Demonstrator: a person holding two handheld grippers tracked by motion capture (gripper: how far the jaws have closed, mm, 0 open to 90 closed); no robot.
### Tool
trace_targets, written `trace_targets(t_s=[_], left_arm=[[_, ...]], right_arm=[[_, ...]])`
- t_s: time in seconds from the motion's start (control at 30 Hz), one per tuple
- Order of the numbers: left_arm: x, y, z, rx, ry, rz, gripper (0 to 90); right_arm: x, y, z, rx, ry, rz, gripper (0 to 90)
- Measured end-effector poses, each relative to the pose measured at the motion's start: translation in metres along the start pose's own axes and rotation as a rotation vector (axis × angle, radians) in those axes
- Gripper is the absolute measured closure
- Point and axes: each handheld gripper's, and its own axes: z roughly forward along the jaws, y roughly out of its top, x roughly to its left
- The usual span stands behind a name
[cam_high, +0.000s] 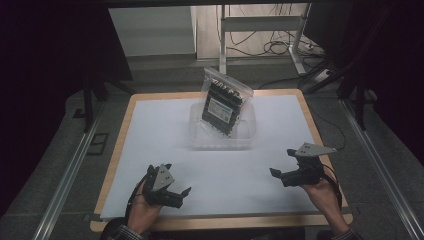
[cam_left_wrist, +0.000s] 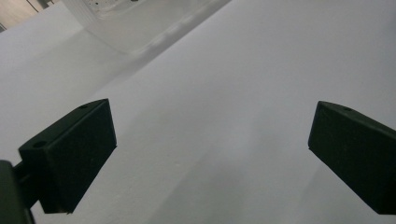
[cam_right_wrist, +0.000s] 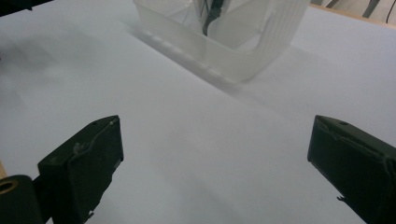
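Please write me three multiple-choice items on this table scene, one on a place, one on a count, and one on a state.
1. Where is the clear bag of black parts?
A. Standing in the clear plastic bin
B. Flat on the white sheet
C. In a gripper

2. How many grippers are over the table?
A. One
B. Two
C. Three

3. How do the jaws of the left gripper stand?
A. Shut on the bag
B. Shut on nothing
C. Wide apart, holding nothing

Answers: 1 A, the bag leans upright inside the bin; 2 B, the left gripper and the right gripper, one in each hand; 3 C, bare white sheet shows between the jaws.
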Motion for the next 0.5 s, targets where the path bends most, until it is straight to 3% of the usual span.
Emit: trace_targets(t_s=[0.5], left_arm=[[0.000, -0.001, 0.001, 0.015, 0.000, 0.001, 0.3]], right_arm=[[-0.012, -0.032, 0.000, 0.060, -0.047, 0.035, 2.7]])
